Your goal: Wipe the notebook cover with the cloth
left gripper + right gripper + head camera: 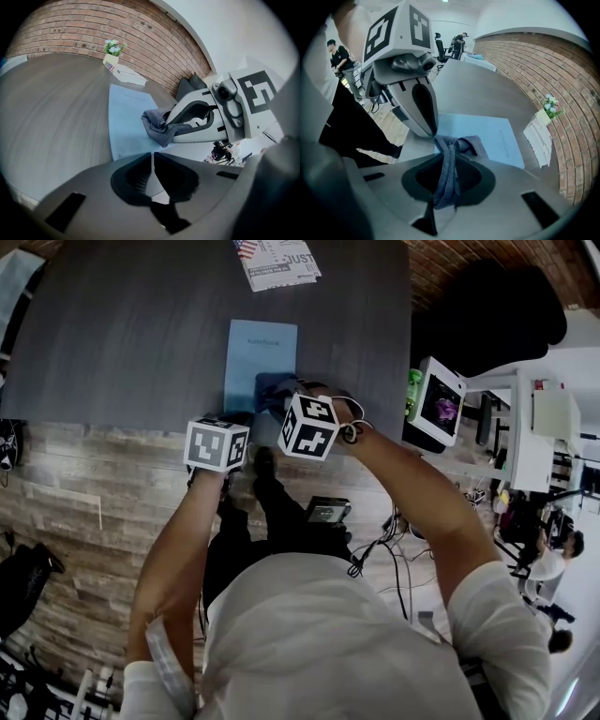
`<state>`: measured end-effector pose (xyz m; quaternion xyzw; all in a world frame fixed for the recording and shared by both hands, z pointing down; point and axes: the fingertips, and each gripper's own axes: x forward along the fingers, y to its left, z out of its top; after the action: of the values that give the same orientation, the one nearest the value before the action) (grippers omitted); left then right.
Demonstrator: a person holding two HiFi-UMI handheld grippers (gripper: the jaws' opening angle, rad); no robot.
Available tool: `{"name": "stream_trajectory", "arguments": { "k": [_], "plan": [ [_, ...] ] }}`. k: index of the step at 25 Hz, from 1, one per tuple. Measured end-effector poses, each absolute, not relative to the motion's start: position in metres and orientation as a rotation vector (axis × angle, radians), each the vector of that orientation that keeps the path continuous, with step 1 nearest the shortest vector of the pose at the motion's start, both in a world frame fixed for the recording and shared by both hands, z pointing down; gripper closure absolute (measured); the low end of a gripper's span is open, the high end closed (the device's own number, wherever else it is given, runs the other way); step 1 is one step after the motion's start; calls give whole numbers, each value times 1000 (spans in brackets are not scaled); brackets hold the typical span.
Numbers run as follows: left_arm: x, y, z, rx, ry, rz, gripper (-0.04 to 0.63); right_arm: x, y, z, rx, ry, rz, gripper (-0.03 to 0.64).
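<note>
A light blue notebook (260,360) lies near the front edge of the dark grey table (141,334). My right gripper (286,395) is shut on a grey-blue cloth (454,149), which rests bunched on the notebook's (497,136) near corner. From the left gripper view the cloth (157,125) hangs from the right gripper's closed jaws over the notebook (129,117). My left gripper (234,423) sits at the table's front edge just left of the right one, jaws shut with nothing between them, beside the notebook's near edge.
A printed leaflet (277,263) lies at the back of the table beyond the notebook, and a small flower pot (112,52) stands by the brick wall. Right of the table are a black chair (487,315) and a small white machine (436,404).
</note>
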<state>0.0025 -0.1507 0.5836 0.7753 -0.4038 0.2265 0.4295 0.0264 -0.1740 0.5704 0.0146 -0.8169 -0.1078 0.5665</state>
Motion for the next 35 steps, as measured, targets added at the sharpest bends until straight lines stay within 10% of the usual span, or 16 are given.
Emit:
{"name": "stream_trajectory", "arguments": {
  "k": [35],
  "plan": [
    [-13, -130, 567, 1974, -1045, 426, 554, 3, -173, 514, -78, -1982, -321, 551]
  ]
}}
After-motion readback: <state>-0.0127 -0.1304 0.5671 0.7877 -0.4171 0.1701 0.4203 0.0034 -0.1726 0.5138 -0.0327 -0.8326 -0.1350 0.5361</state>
